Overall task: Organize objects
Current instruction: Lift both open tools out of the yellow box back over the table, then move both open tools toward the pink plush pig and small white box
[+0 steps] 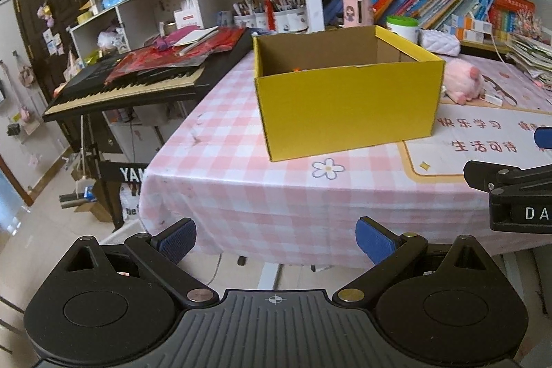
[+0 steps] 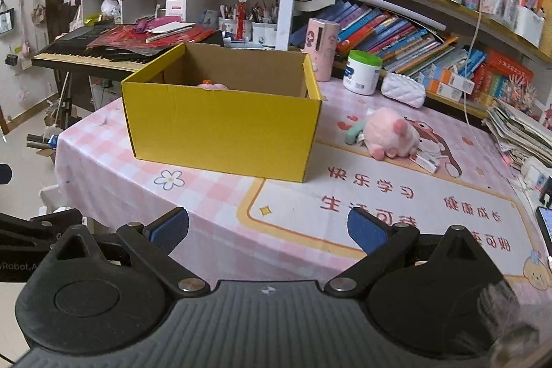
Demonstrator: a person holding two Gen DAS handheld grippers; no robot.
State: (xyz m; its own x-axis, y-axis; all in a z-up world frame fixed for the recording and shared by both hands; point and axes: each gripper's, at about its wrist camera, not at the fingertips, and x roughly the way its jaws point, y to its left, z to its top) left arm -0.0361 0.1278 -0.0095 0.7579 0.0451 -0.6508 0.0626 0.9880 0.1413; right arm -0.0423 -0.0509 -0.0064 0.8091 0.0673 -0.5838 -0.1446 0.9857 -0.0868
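Left wrist view: left hand-held gripper (image 1: 276, 240) hangs off the near edge of the tabletop (image 1: 241, 195), which wears a pink-and-white checked cloth; its blue-padded fingers (image 1: 177, 238) stand wide apart with nothing between them. Open yellow cardboard box (image 1: 348, 112) sits well ahead on the cloth, brown inside, with only a speck of orange showing over its front wall. Pink plush pig toy (image 1: 460, 81) lies just beyond the box's right end, partly hidden by it. Black frame of the right hand-held gripper (image 1: 514, 192) enters at the right edge.

Right wrist view: right hand-held gripper (image 2: 268, 226) hovers over the printed study mat (image 2: 396, 206), fingers spread and empty. The box stands ahead to the left; something pink with an orange dot peeks above its front wall, too hidden to name. The plush pig lies on its side on the mat, right of the box and apart from it, with a small green item (image 2: 355, 130) and white tags beside it.

Judgement: gathering is under way, one item seemingly boxed, the pig the likely next pick. The right gripper is nearer; it needs to travel forward and right, drop over the soft body, close gently, then carry it left over the box rim
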